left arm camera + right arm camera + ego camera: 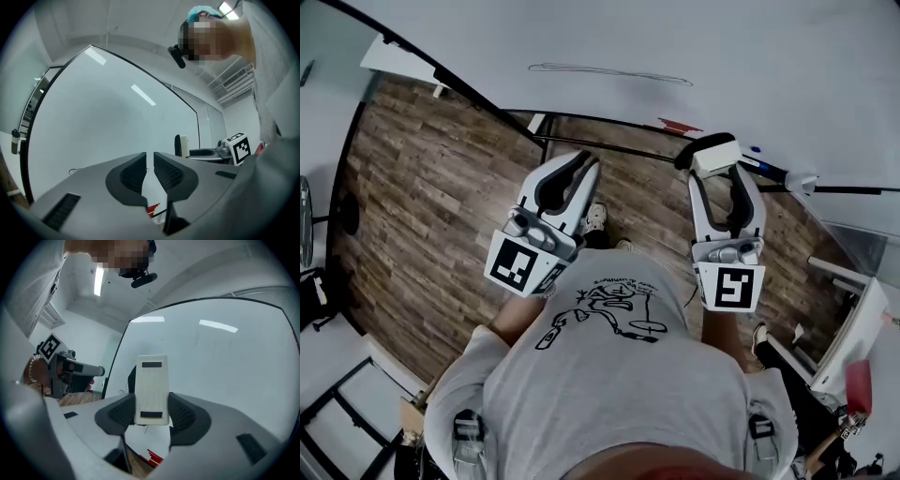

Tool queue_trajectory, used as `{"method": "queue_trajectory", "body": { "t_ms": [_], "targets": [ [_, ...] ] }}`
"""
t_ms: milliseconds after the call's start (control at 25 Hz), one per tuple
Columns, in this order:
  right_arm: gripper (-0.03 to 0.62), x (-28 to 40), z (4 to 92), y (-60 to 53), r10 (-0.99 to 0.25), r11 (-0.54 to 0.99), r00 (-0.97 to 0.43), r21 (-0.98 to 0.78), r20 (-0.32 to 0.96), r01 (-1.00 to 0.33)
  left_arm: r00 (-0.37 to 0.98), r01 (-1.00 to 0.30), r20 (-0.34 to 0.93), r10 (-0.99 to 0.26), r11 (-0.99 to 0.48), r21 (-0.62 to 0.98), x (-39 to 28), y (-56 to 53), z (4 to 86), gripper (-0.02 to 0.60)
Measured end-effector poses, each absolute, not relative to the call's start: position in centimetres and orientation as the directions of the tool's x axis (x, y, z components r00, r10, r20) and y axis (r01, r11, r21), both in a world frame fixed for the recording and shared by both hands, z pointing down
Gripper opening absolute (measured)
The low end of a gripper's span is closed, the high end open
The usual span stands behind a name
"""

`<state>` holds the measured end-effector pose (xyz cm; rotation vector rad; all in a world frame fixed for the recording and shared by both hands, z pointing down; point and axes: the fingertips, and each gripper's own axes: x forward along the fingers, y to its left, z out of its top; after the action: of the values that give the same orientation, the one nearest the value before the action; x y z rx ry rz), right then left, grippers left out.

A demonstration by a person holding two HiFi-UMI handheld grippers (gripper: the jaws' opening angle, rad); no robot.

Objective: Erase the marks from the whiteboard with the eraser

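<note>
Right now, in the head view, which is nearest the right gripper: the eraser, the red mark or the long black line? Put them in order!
1. The eraser: clamped between the jaws of the right gripper.
2. The red mark: low on the whiteboard, just to the gripper's left.
3. The long black line: higher up the board and further left.

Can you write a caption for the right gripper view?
Right gripper clamps the white eraser, facing the whiteboard.
</note>
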<state>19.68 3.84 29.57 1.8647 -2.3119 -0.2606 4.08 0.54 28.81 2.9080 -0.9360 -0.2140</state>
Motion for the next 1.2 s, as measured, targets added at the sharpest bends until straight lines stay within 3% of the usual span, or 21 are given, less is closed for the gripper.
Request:
{"method": "queue_trajectory", "body": {
  "t_ms": [320,440,640,1000,1200],
  "targets": [
    [0.227,19.3,28.7,-1.1,-0.998,0.059,-0.059,0.459,0.015,-0.886,0.821,-0.548,-0.112,-0.560,-0.827,0.126,2.5,-4.0,28.8,0.061],
    [0.227,19.9,29.6,-2.2,-0.996,0.028,0.027,0.573,0.087,-0.819,0.828,-0.533,-0.121,-0.547,-0.836,0.128,2.1,-5.2,28.8,0.061],
    [0.227,20.5,29.7,-4.6,-0.991,-0.044,0.120,0.696,0.061,-0.717,0.842,-0.508,-0.128,-0.524,-0.851,0.135,1.5,-6.8,29.2,0.061],
    [0.227,22.0,30.3,-7.8,-0.980,-0.090,0.193,0.784,0.039,-0.615,0.857,-0.486,-0.109,-0.503,-0.861,0.153,1.3,-8.0,30.4,0.061],
    [0.227,22.8,31.5,-9.2,-0.981,-0.080,0.188,0.777,0.051,-0.625,0.851,-0.489,-0.135,-0.508,-0.859,0.150,1.7,-8.5,30.0,0.061]
  ]
}}
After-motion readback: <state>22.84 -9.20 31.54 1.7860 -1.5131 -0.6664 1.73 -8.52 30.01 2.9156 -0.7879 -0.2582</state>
